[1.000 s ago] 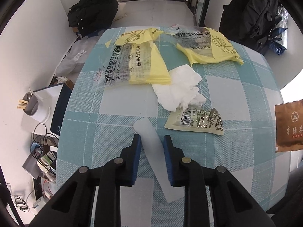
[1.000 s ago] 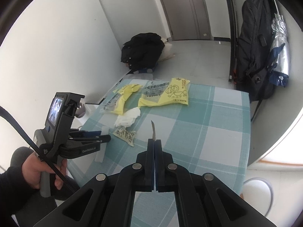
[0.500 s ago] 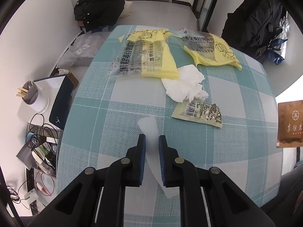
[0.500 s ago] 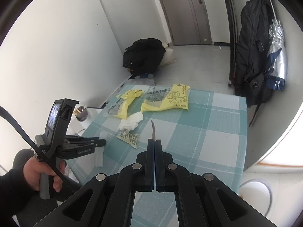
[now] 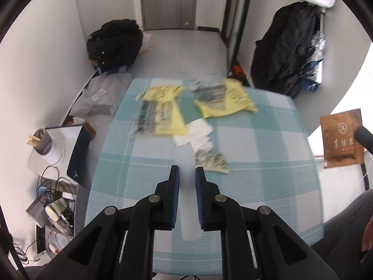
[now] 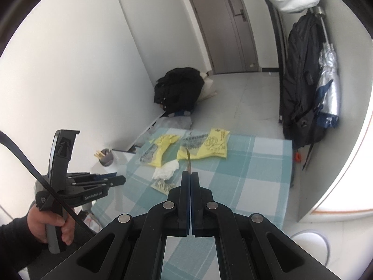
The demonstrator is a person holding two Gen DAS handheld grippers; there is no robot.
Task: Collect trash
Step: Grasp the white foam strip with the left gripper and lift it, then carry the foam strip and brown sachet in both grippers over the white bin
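Note:
My left gripper is shut on a translucent white plastic strip, held in the air above the teal checked table. From the right wrist view, the strip hangs below that left gripper. My right gripper is shut on a brown wrapper, seen edge-on; the left wrist view shows the wrapper's flat face at the right edge. On the table lie two yellow packets, a crumpled white tissue and a silvery wrapper.
A black bag lies on the floor beyond the table. A dark backpack and a folded umbrella hang at the right. A grey cup of sticks and cable clutter sit left of the table. A white round bin stands at lower right.
The left jaws closed on the white strip and lifted it off the table. Both grippers rose, so the table looks farther away. The right grip on the brown wrapper is unchanged.

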